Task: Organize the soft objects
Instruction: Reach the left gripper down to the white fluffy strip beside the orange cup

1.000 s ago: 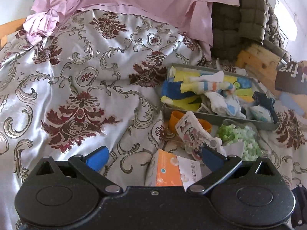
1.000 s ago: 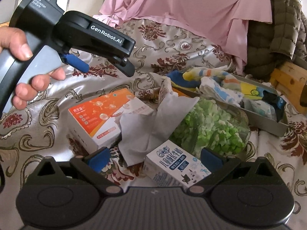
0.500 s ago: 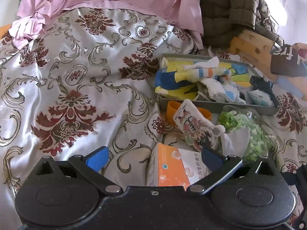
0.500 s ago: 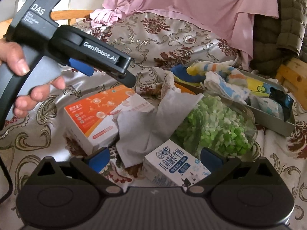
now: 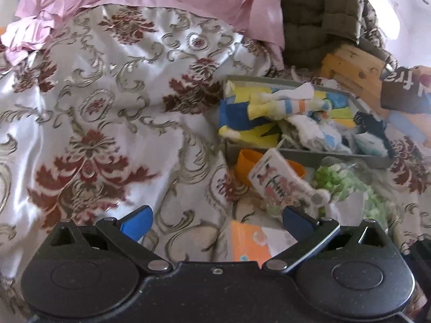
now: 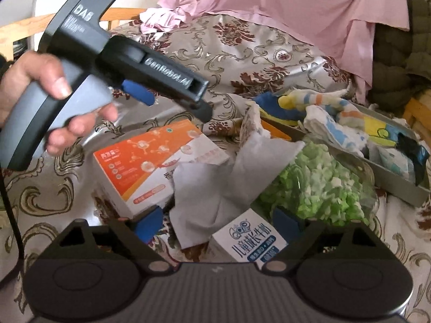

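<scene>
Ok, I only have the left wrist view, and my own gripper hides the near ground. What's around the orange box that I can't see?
Observer: A small white-and-blue milk carton lies just in front of the right gripper, between its open fingers.
Operator: Anything soft near it?
Observer: A pale grey cloth is draped from the orange box across to the bag of green bits, and it reaches down beside the carton.
Operator: And where does my gripper sit?
Observer: The left gripper hangs in the air over the box's far side, jaws open, touching nothing.
</scene>
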